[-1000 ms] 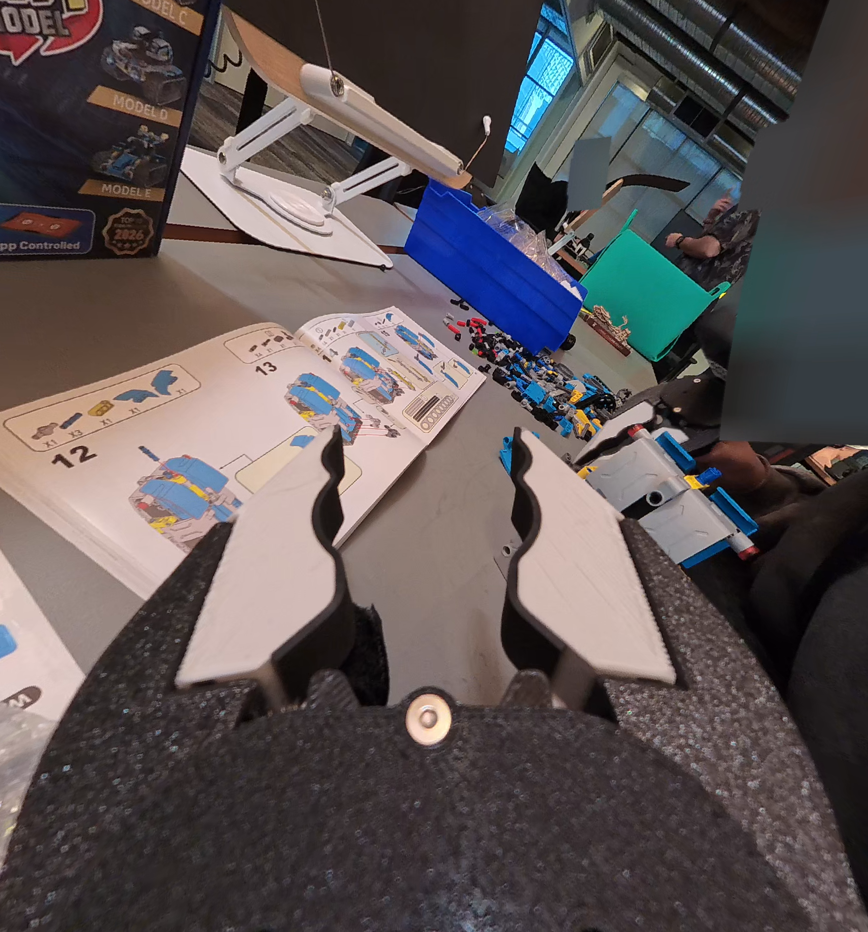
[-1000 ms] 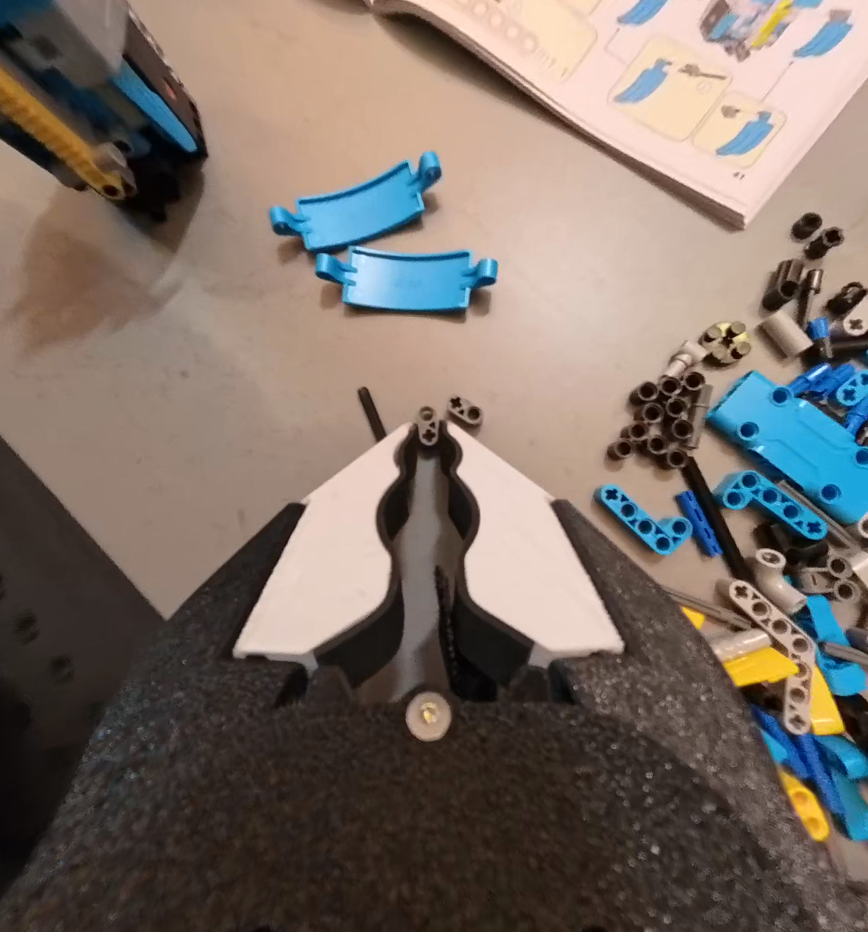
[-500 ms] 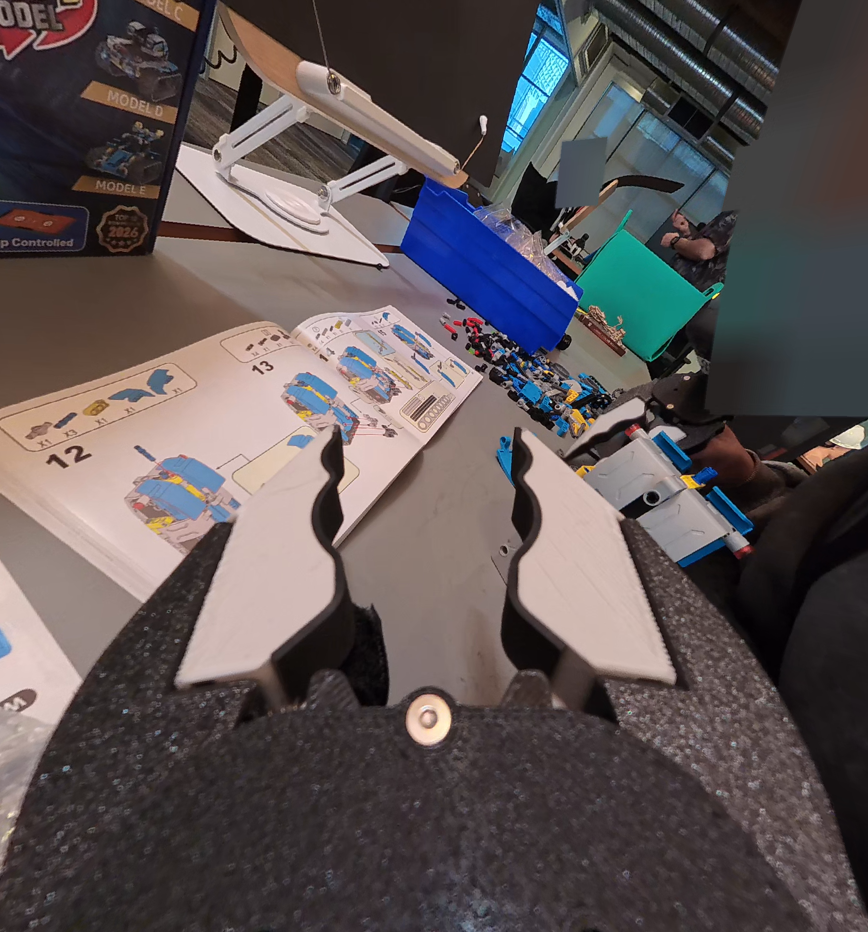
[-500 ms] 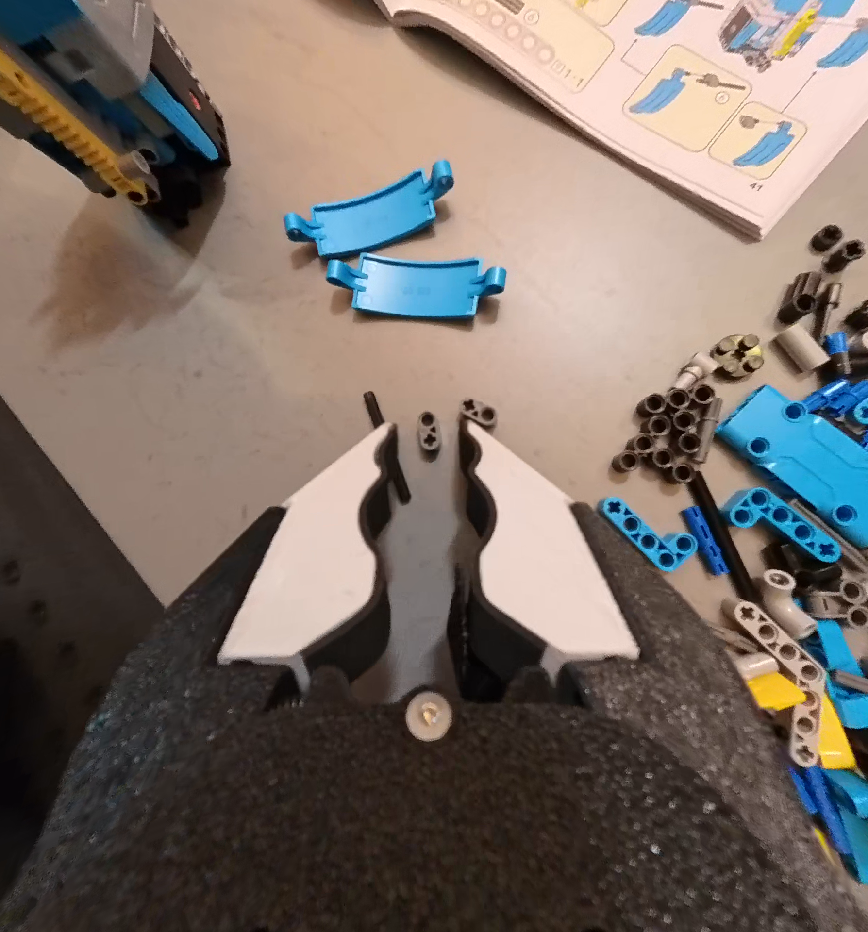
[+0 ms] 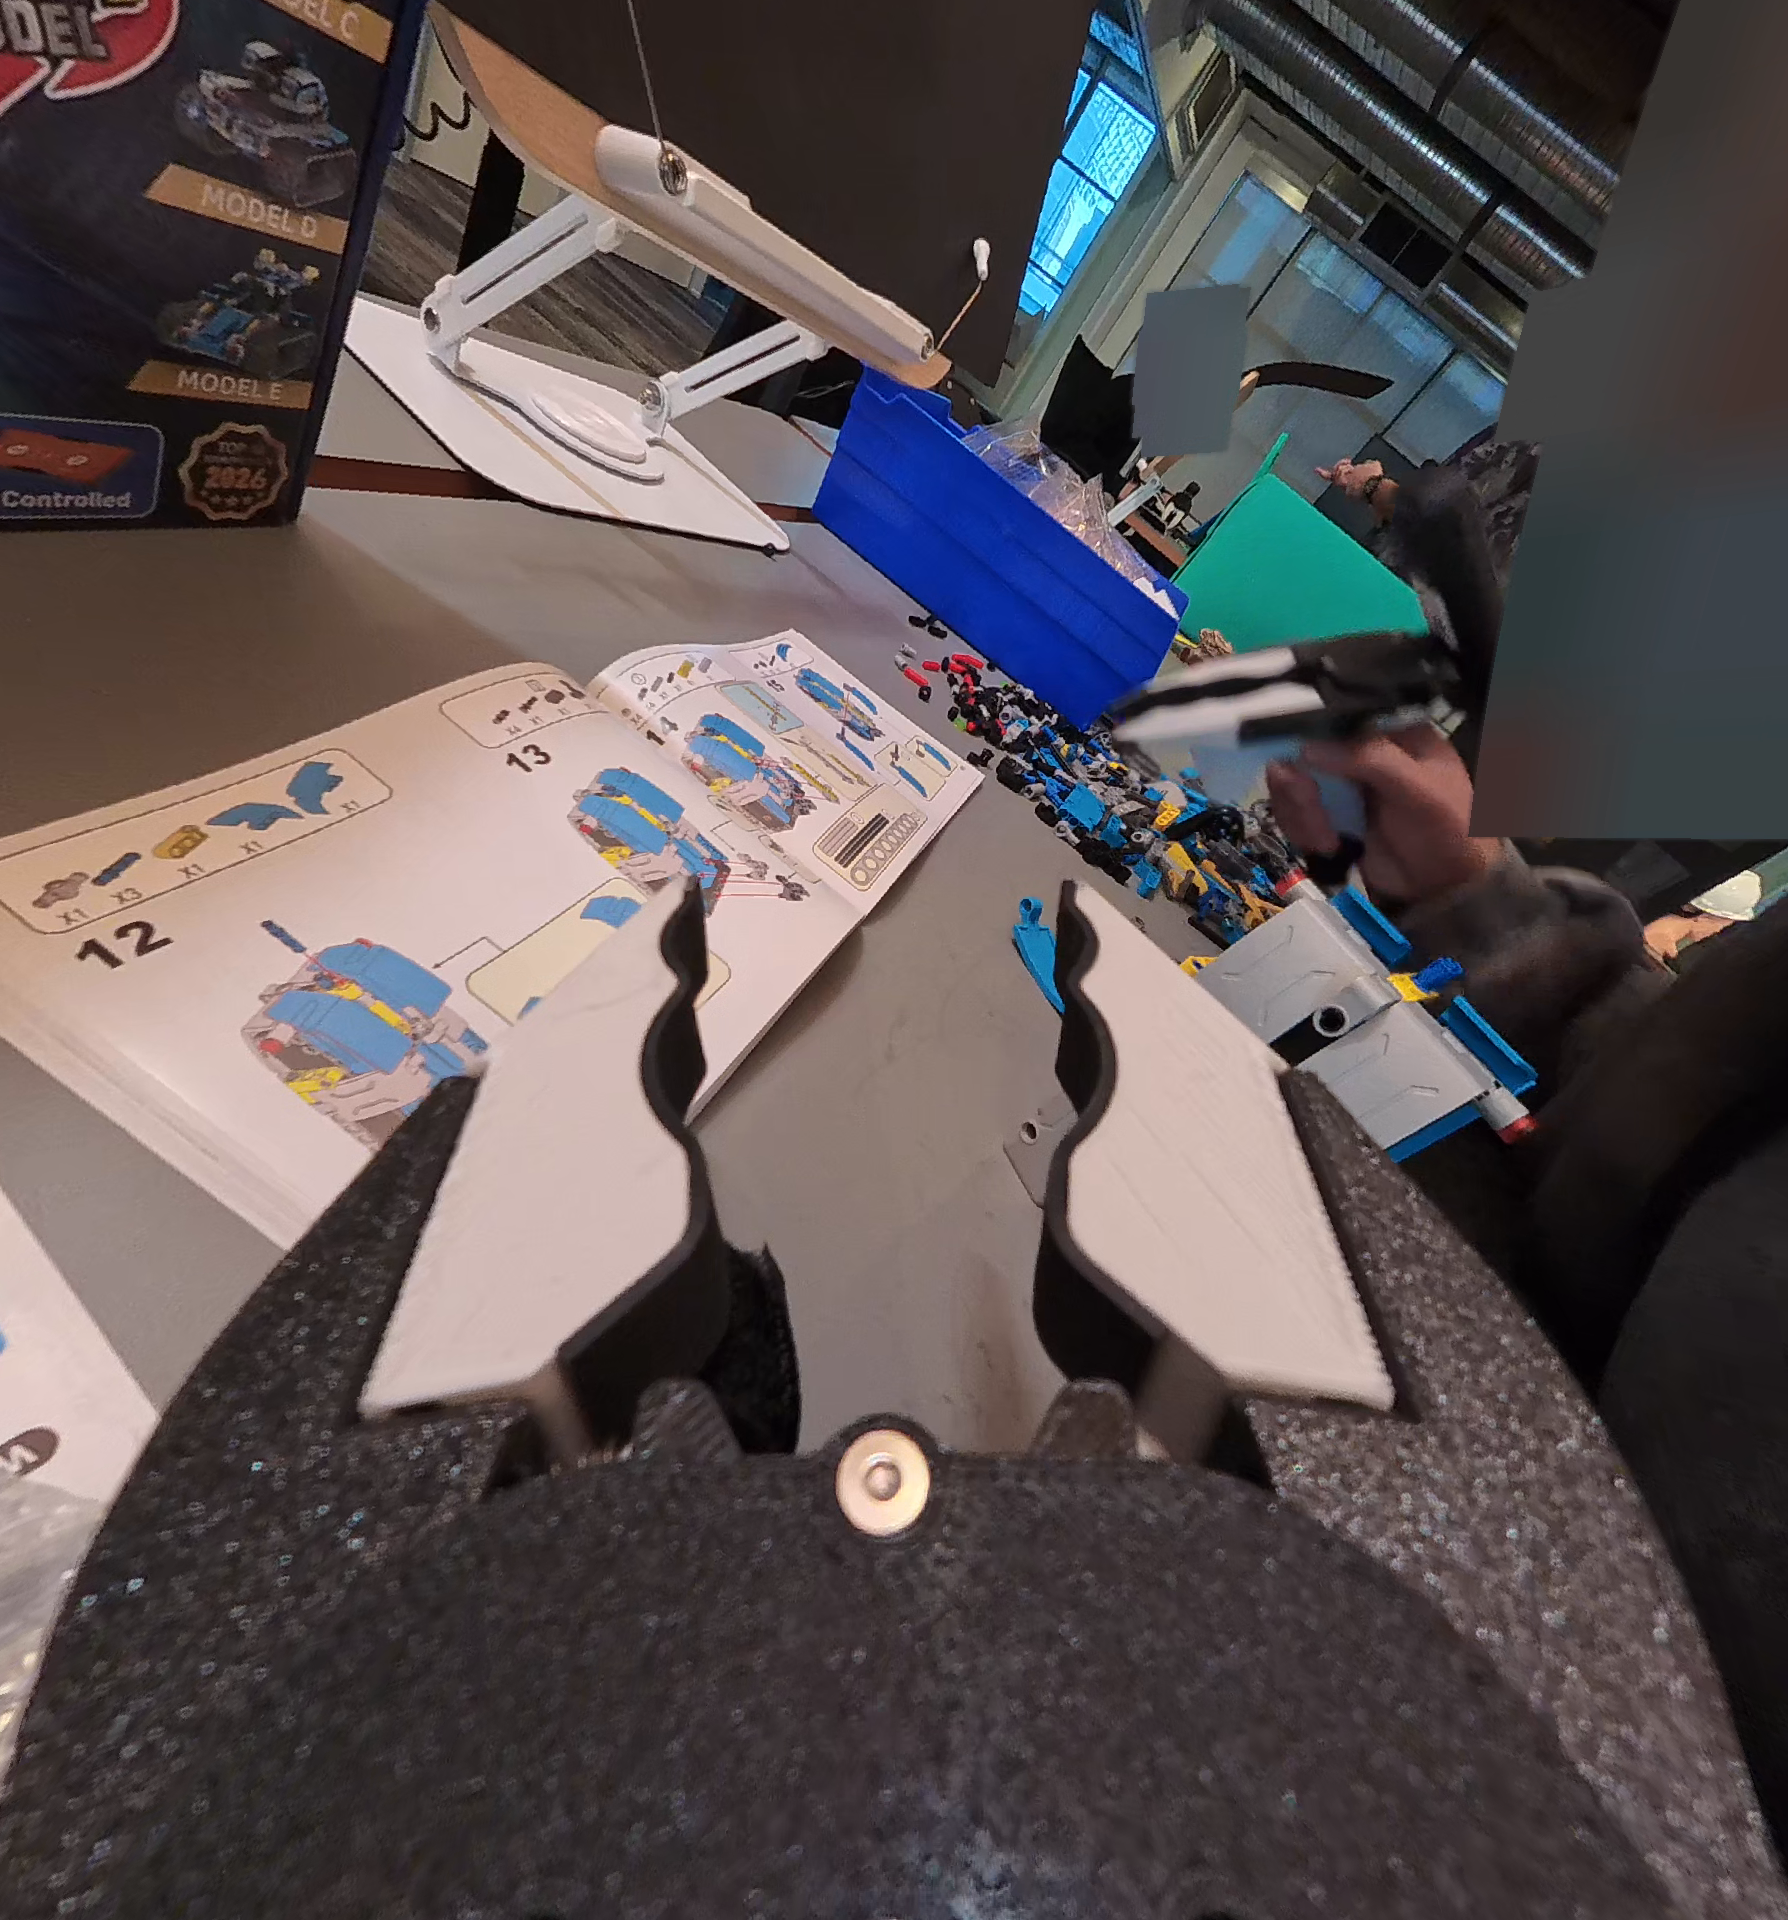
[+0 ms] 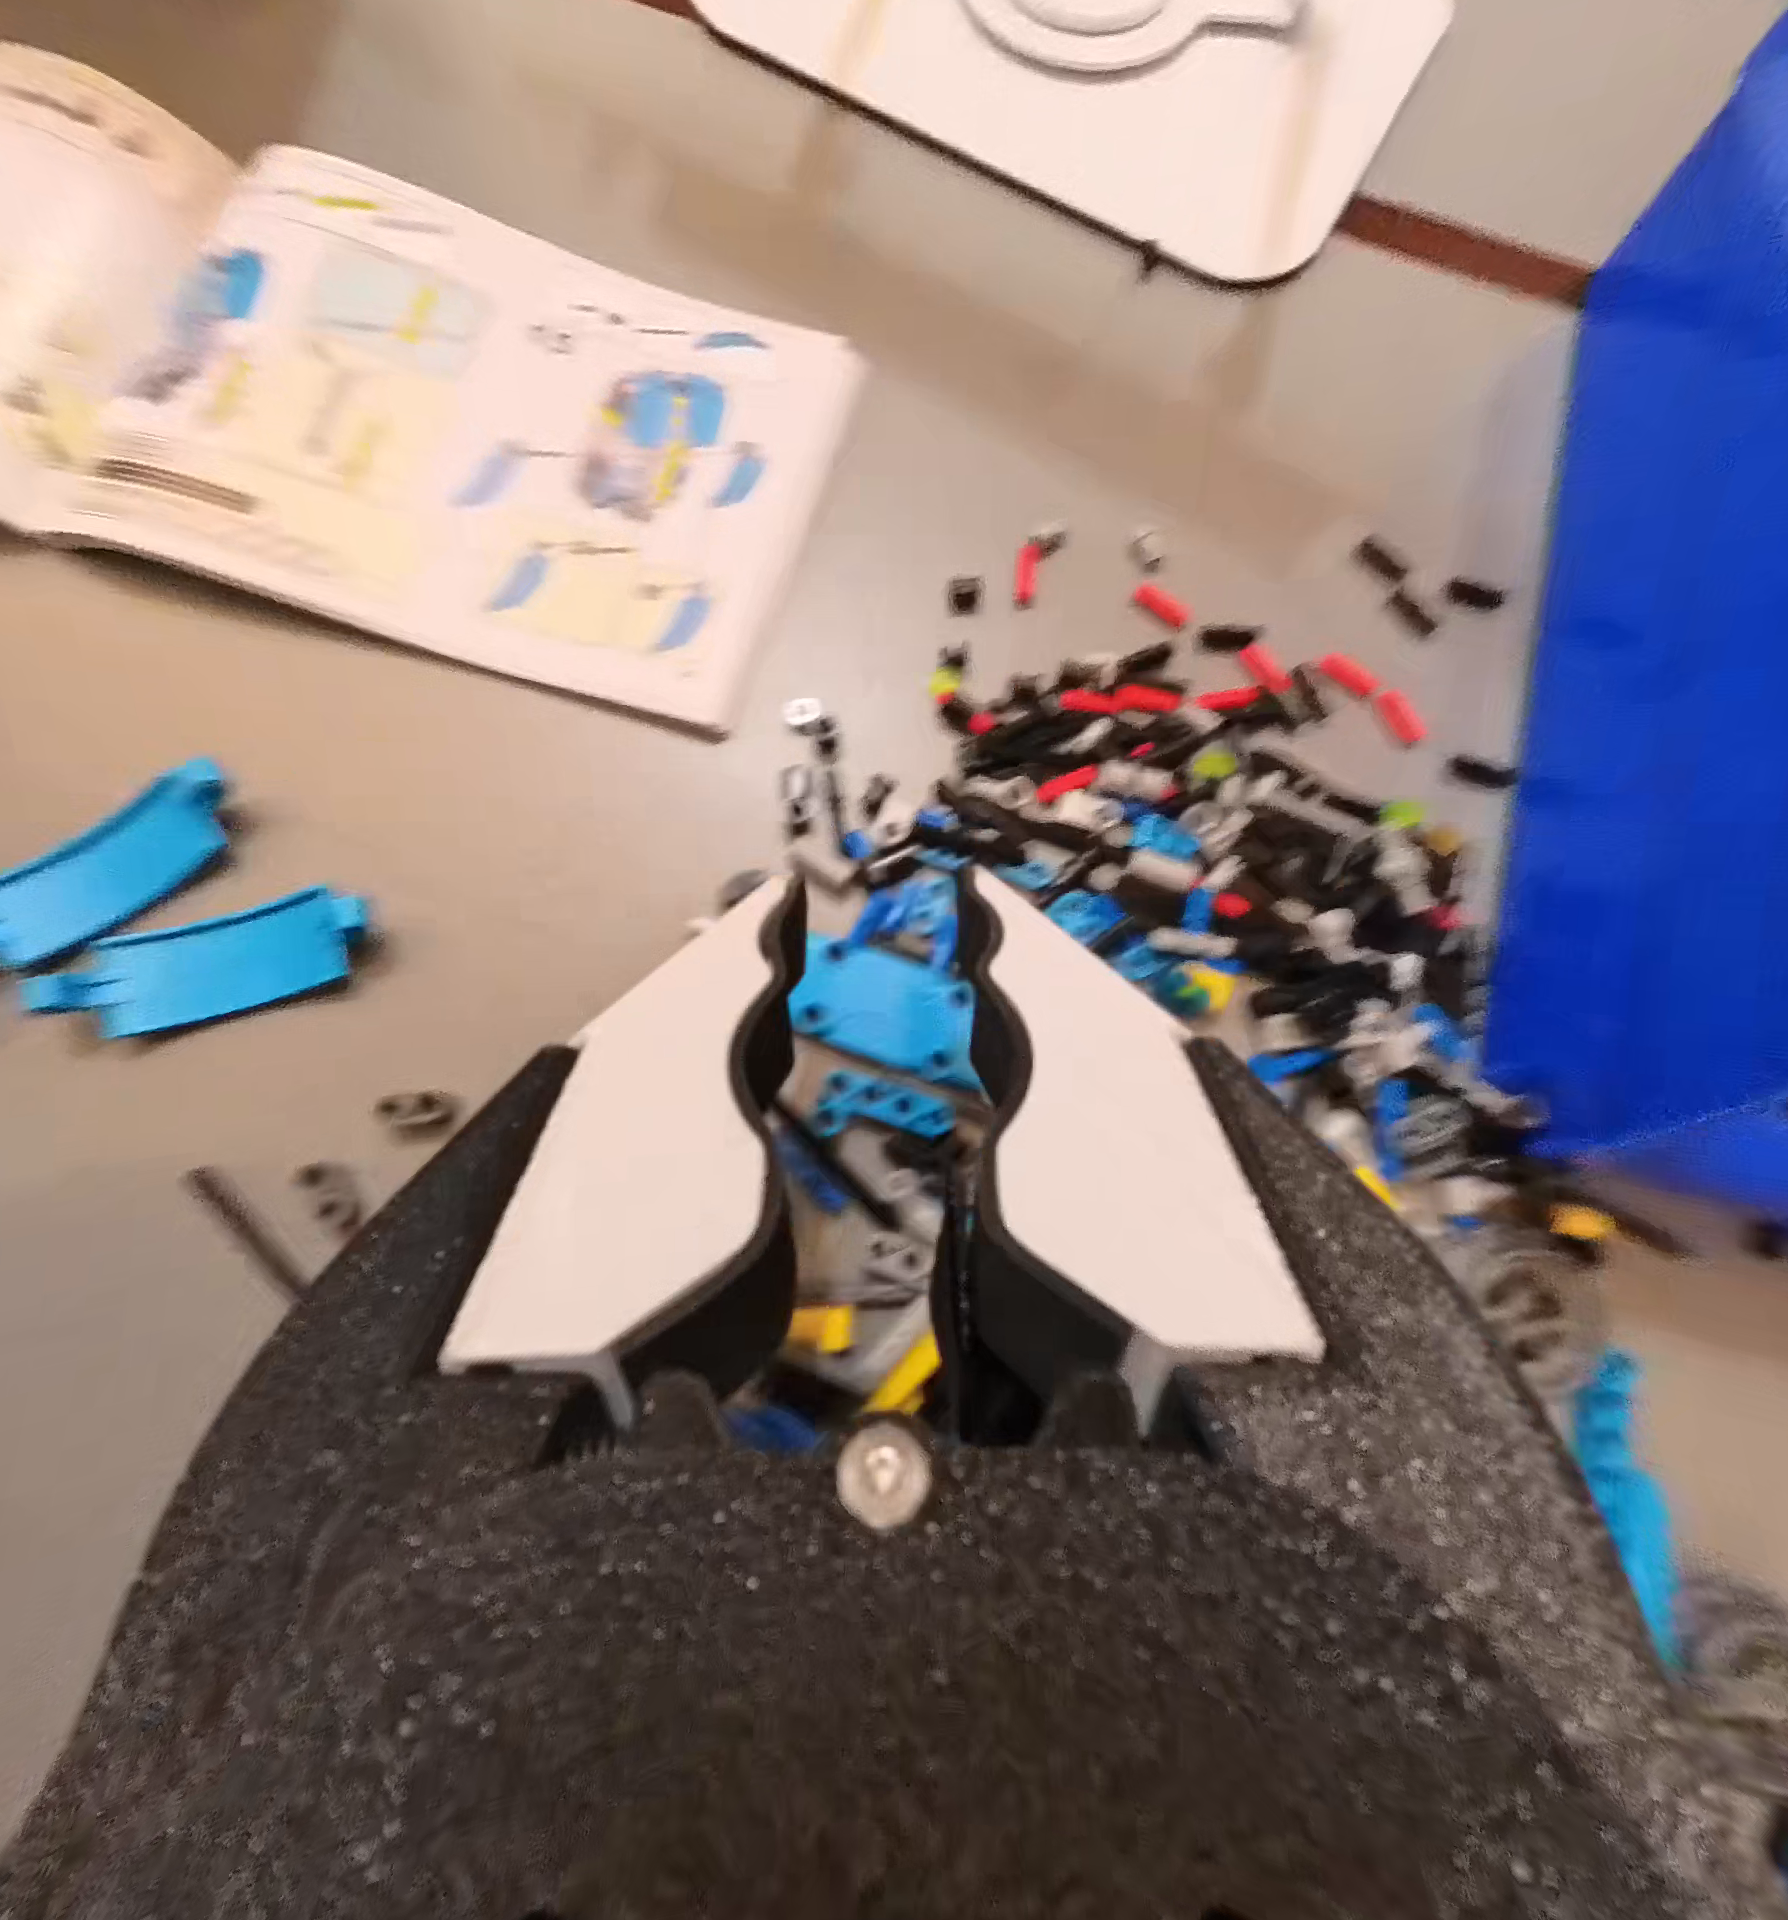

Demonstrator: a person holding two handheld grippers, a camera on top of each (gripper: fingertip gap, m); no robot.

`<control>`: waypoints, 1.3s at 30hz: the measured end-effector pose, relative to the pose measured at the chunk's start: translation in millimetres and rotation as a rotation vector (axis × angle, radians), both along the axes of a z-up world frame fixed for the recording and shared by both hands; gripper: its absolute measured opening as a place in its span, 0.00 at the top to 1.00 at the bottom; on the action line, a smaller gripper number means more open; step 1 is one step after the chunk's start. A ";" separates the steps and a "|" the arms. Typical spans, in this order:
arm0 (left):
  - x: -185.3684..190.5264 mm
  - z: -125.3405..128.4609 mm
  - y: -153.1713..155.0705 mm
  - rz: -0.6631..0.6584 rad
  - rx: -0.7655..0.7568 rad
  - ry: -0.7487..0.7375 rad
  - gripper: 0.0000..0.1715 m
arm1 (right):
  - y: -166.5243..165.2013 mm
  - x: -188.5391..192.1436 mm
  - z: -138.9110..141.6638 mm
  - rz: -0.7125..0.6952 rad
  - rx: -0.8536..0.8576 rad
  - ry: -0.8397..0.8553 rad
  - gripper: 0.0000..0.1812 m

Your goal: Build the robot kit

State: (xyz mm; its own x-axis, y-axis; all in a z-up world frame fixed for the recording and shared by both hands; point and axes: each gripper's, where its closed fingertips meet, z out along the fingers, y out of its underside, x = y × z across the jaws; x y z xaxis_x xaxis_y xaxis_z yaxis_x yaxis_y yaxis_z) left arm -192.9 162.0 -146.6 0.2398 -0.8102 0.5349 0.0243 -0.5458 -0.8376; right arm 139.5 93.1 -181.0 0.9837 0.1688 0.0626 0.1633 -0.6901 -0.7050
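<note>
My left gripper [image 5: 877, 904] is open and empty, low over the grey table [image 5: 900, 1143], beside an open instruction booklet [image 5: 433, 862]. A partly built grey and blue model [image 5: 1357, 1029] lies just to its right. My right gripper [image 6: 882, 881] is open and empty, raised over a pile of small blue, black, red and yellow building parts [image 6: 1181, 831]. This view is blurred. It also shows in the left wrist view [image 5: 1274, 707], held in a hand above the pile [image 5: 1108, 790]. Two blue curved panels [image 6: 142, 925] lie to its left, with small dark connectors [image 6: 412, 1107] nearby.
A blue bin [image 5: 994, 561] stands behind the pile and fills the right of the right wrist view [image 6: 1700, 623]. A white folding stand [image 5: 609, 416] and a dark printed box [image 5: 121, 260] stand at the back. The booklet [image 6: 402, 468] lies far left. About 35 cm separates my left fingertips from my right.
My right gripper opened and let go of a small grey connector, then rose and swung right, from the curved panels to over the parts pile. My left gripper has barely moved.
</note>
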 end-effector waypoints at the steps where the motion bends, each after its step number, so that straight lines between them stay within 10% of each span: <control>1: 0.3 0.0 -0.5 -0.004 -0.001 0.000 0.61 | 8.1 8.0 3.9 0.007 -0.008 -0.041 0.84; 12: 4.1 -1.1 -9.1 -0.047 -0.009 0.004 0.60 | 64.0 58.9 -26.8 0.059 -0.187 -0.092 0.88; 39: 6.2 -2.7 -15.9 -0.075 -0.023 0.008 0.59 | 55.5 53.0 -40.4 0.113 -0.172 -0.006 0.93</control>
State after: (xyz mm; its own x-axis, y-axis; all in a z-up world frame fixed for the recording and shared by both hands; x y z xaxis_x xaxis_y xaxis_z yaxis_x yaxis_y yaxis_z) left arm -186.7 146.1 -149.3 0.1833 -0.8134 0.5520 -0.0245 -0.5652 -0.8246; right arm 192.4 148.6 -221.3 0.9577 0.2864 0.0293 0.2502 -0.7776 -0.5768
